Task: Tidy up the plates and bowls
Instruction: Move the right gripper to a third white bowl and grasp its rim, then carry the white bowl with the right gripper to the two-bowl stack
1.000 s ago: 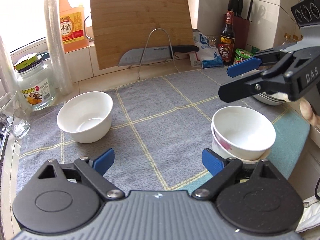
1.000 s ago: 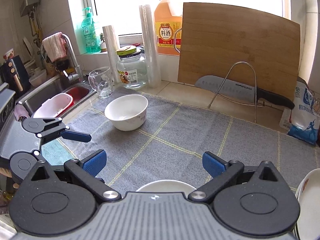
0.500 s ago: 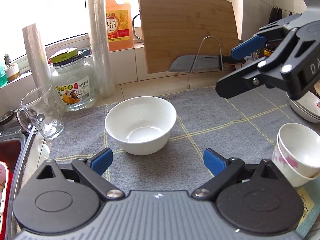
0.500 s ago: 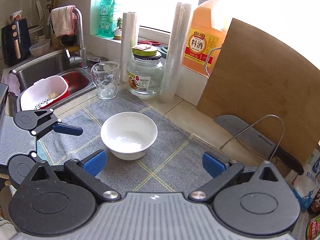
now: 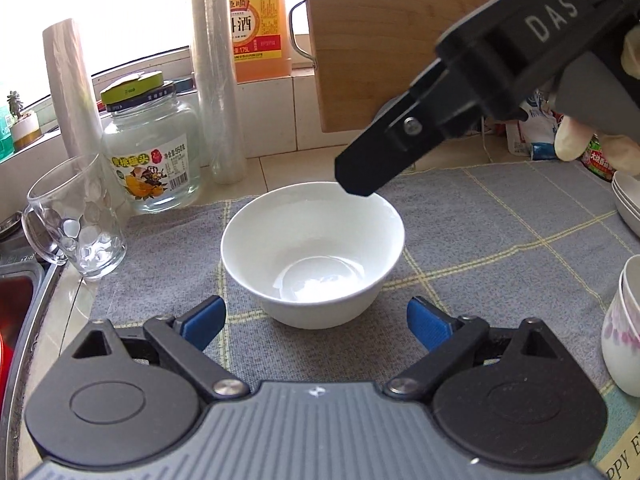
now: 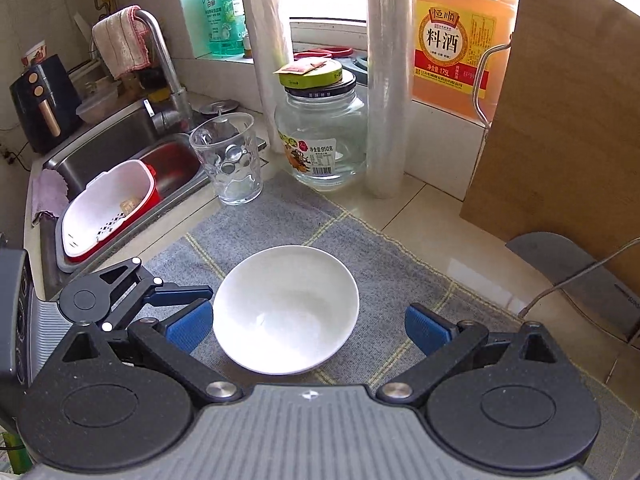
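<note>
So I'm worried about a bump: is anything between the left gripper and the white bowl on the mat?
Nothing visible sits between the left gripper and the bowl. The right gripper is right there too, its jaws open over the same bowl.

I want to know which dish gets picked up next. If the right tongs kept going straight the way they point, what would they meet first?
Most likely the white bowl on the grey mat; it sits between the open right tongs, just ahead.
</note>
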Available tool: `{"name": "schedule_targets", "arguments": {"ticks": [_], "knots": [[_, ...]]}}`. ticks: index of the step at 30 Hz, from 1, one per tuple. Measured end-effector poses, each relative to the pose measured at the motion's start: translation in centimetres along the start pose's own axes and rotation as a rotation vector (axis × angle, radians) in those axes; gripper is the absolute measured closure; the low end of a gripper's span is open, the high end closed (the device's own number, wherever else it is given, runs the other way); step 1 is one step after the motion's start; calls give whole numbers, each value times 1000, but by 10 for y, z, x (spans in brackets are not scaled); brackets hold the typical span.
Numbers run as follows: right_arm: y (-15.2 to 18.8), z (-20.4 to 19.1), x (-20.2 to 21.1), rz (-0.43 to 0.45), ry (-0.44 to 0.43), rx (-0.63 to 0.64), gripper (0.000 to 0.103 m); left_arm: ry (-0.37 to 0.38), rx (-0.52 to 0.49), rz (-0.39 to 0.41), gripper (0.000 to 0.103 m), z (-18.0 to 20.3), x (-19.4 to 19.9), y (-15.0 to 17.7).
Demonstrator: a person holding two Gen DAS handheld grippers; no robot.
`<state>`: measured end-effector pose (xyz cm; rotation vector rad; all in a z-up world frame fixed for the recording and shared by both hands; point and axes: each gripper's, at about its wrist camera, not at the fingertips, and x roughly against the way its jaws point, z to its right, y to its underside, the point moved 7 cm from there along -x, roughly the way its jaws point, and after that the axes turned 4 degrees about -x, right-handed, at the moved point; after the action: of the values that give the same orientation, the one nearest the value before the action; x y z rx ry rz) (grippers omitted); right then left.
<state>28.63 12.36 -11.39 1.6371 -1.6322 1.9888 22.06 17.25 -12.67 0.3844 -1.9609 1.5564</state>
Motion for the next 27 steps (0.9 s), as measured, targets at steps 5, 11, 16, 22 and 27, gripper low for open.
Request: {"name": "schedule_targets", "arguments": {"ticks": [5, 11, 16, 22, 27], "knots": [[2, 4, -21, -46, -20, -5, 0, -5, 17, -3, 6, -3, -5, 0], [2, 2, -38, -71, -51, 3, 0, -13, 20, -7, 6, -4, -9, 2], [0, -1, -48, -85, -64, 24, 0, -16, 29, 11, 7, -6, -10, 0], [-5, 0, -58, -93, -79, 28, 3, -10, 19, 24, 8, -7, -13, -4], [-9, 2, -64, -101, -92, 27, 10, -13, 13, 34, 9, -7, -13, -5]]}}
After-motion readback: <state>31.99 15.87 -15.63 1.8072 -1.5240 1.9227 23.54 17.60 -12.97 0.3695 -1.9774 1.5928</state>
